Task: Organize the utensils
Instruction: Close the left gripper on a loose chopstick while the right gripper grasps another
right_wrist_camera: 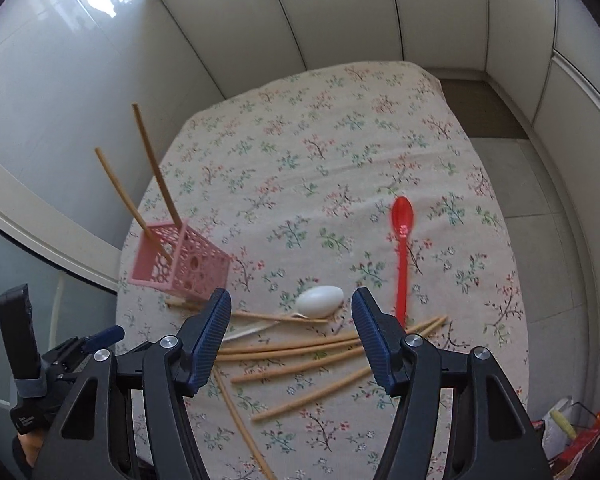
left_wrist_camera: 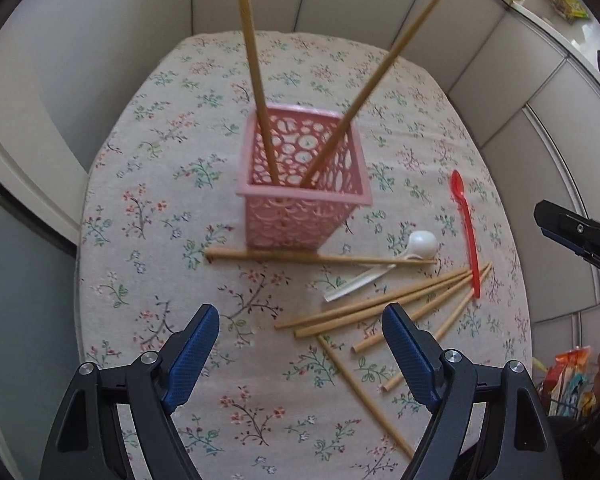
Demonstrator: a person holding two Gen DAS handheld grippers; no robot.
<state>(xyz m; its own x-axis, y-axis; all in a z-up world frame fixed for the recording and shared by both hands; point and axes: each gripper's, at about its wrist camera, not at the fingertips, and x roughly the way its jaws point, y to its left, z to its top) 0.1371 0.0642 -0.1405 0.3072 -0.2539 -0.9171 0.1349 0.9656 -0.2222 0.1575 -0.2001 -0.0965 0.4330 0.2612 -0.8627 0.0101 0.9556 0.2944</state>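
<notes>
Two chopsticks (left_wrist_camera: 256, 72) already stand in the pink basket (left_wrist_camera: 300, 200), leaning apart against its walls; about six more lie loose on the floral cloth (left_wrist_camera: 148, 208), one touching the basket's foot and the rest fanned and crossed just beside it. A white spoon (right_wrist_camera: 320, 301) rests across that first stick, and a red spoon (right_wrist_camera: 401, 248) lies beside the fan, its handle end touching the stick tips. Left gripper (left_wrist_camera: 300, 320) hangs over the cloth with jaws wide apart, nothing between them. Right gripper (right_wrist_camera: 290, 320) is over the pile, jaws apart and empty, no pad pressing anything. Judgement: sticks are light, stiff, thin and round, so likely to roll or pivot in the pads; best pinched across the shaft near the middle, or slightly toward the thick end so they drop tip-down into the basket. Crossed ones drag neighbours; the outermost stick (right_wrist_camera: 308, 396) looks freest. Spoons are light smooth plastic, probably slippery; grab by the handle, not the bowl. The basket looks light and may tip or slide if bumped.
</notes>
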